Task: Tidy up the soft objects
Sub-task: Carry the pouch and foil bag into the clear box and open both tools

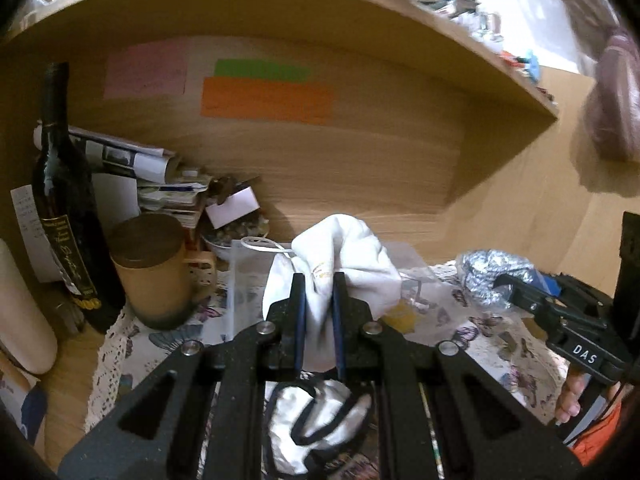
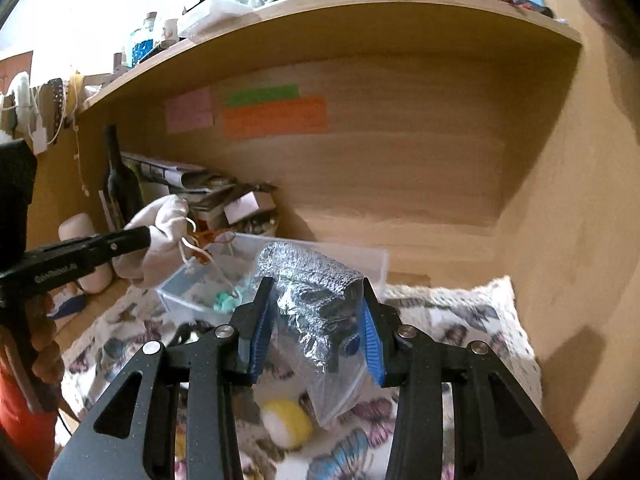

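My left gripper [image 1: 318, 280] is shut on a white drawstring pouch [image 1: 344, 256] and holds it in the air above a clear plastic bin [image 1: 248, 280]. In the right wrist view the pouch [image 2: 160, 236] hangs left of and above the bin [image 2: 360, 258]. My right gripper [image 2: 314, 292] is shut on a clear plastic bag holding a grey knitted item [image 2: 316, 288], raised above the butterfly-print cloth [image 2: 460, 320]; the bag also shows in the left wrist view [image 1: 486, 276]. A white cloth with black trim [image 1: 316, 424] lies under my left gripper. A yellow soft ball [image 2: 286, 420] lies on the cloth.
A dark wine bottle [image 1: 64, 200], a tan lidded mug [image 1: 154, 272], stacked papers [image 1: 160, 184] and a small bowl [image 1: 228, 240] crowd the back left of the wooden alcove. Coloured sticky notes [image 1: 266, 98] are on the back wall. The shelf above [image 2: 320, 4] carries clutter.
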`<action>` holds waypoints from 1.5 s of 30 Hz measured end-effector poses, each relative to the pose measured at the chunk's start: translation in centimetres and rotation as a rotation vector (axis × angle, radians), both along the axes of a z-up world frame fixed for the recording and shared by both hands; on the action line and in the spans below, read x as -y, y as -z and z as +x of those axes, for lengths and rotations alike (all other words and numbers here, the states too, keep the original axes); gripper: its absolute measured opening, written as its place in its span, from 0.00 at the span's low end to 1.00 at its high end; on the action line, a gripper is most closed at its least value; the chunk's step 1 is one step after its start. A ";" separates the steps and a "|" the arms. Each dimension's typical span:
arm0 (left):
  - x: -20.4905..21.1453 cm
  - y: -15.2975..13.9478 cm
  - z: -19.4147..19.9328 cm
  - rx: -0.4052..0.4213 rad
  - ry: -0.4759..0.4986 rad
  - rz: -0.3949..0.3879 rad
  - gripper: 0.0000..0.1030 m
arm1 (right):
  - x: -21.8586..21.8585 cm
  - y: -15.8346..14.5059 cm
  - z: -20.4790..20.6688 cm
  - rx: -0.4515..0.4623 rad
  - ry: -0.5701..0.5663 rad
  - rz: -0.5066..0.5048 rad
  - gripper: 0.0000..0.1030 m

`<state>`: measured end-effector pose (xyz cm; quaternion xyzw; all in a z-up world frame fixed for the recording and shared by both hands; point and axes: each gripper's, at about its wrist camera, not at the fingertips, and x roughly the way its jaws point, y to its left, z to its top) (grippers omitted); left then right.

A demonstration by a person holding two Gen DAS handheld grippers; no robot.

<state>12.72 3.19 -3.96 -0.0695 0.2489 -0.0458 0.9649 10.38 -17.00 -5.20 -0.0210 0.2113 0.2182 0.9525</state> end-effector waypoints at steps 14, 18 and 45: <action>-0.3 3.5 6.7 -0.153 0.000 0.064 0.11 | -5.3 1.9 6.2 -0.094 -0.047 -0.103 0.35; 0.3 4.6 7.8 -0.194 0.007 0.089 0.11 | -6.2 3.2 7.7 -0.140 -0.051 -0.151 0.35; 1.4 3.1 5.1 -0.153 0.009 0.144 0.61 | -5.3 4.3 8.0 -0.181 -0.050 -0.160 0.62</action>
